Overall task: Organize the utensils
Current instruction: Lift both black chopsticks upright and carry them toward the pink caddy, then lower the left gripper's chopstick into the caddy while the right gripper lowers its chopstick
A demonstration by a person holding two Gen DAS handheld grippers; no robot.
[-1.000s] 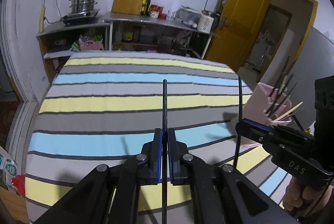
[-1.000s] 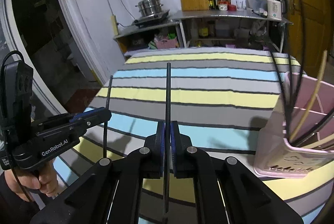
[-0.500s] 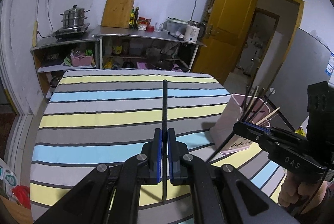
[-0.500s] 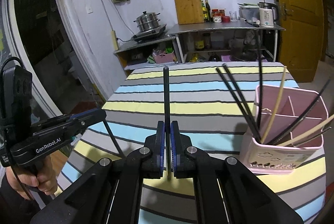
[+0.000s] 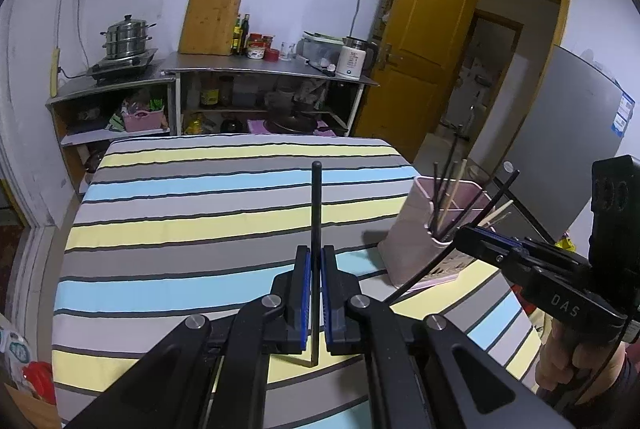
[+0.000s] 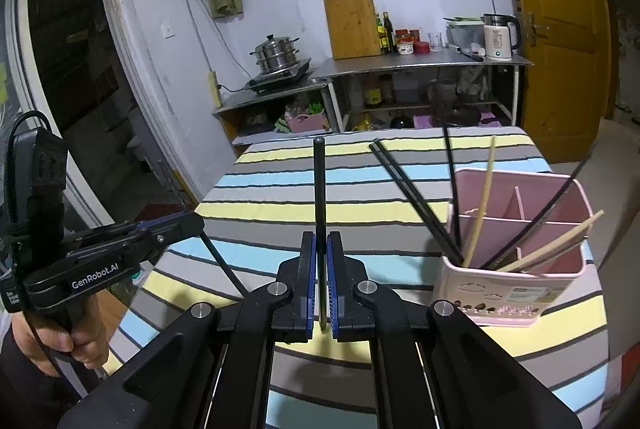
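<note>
A black chopstick [image 5: 317,209] stands up between the pads of my left gripper [image 5: 316,257], which is shut on it above the striped tablecloth [image 5: 200,221]. My right gripper [image 6: 321,241] is shut on a second black chopstick [image 6: 319,189]. The pink utensil holder [image 6: 512,285] stands on the cloth to the right, with several black and wooden chopsticks leaning in its front compartment. In the left wrist view the holder [image 5: 416,229] sits just beyond the right gripper [image 5: 476,233], whose chopstick [image 5: 440,261] slants across it. The right wrist view shows the left gripper [image 6: 188,221] at the left.
Behind the table stand metal shelves [image 5: 272,77] with a steamer pot [image 5: 126,37], a cutting board [image 5: 210,21], bottles and a kettle [image 6: 498,37]. A yellow door [image 5: 424,41] is open at the right. A hand [image 6: 64,341] grips the left tool.
Both grippers have risen and drawn back from the table, each still holding its chopstick. The pink holder now sits lower and fuller in both views.
</note>
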